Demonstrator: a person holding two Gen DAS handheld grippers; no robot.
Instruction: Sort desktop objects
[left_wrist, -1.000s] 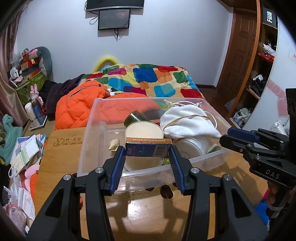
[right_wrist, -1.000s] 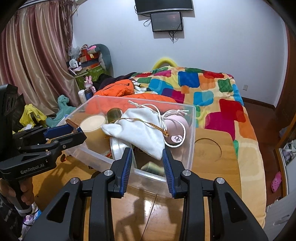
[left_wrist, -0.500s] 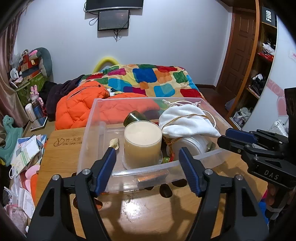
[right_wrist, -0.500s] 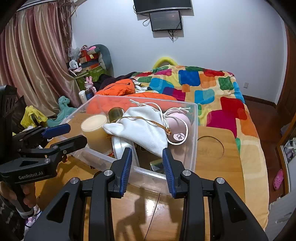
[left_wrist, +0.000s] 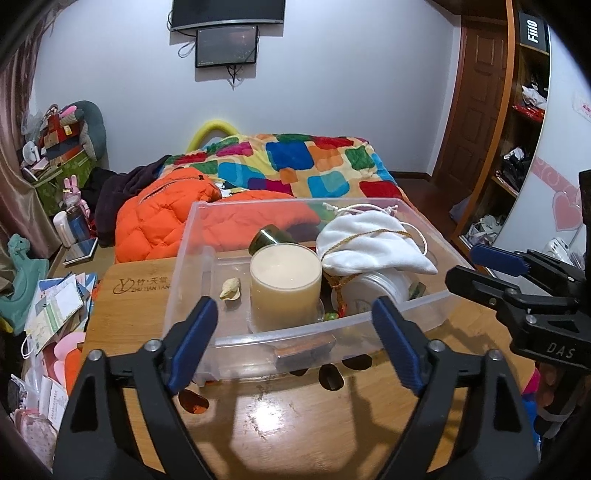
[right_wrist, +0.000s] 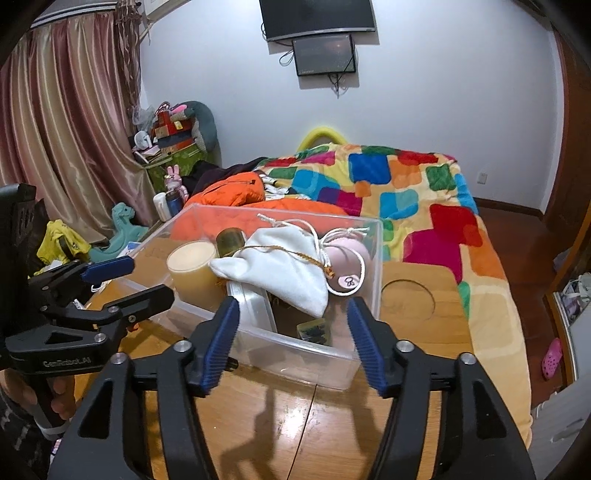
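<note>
A clear plastic bin (left_wrist: 192, 258) stands on the wooden table (left_wrist: 295, 413). It holds a cream candle in a glass (left_wrist: 284, 288), a white drawstring pouch (left_wrist: 369, 243), a small shell (left_wrist: 231, 293) and a green-gold cylinder (left_wrist: 267, 236). A small flat box (left_wrist: 304, 349) lies inside against the near wall. My left gripper (left_wrist: 291, 332) hovers before that wall, its jaws opening with nothing between them. My right gripper (right_wrist: 293, 325) faces the bin's (right_wrist: 376, 258) near corner, jaws also opening and empty. The pouch (right_wrist: 284, 273) lies over a pink round case (right_wrist: 347, 266).
Behind the table is a bed with a patchwork blanket (left_wrist: 314, 162) and an orange jacket (left_wrist: 162, 218). Papers and clutter (left_wrist: 51, 314) crowd the table's left edge. The table has a round cut-out (right_wrist: 406, 299) to the right of the bin. Each gripper shows at the side of the other's view.
The left gripper let go of the small blue box, which dropped into the bin by its near wall, and its jaws spread wide. The right jaws widened in the last half second.
</note>
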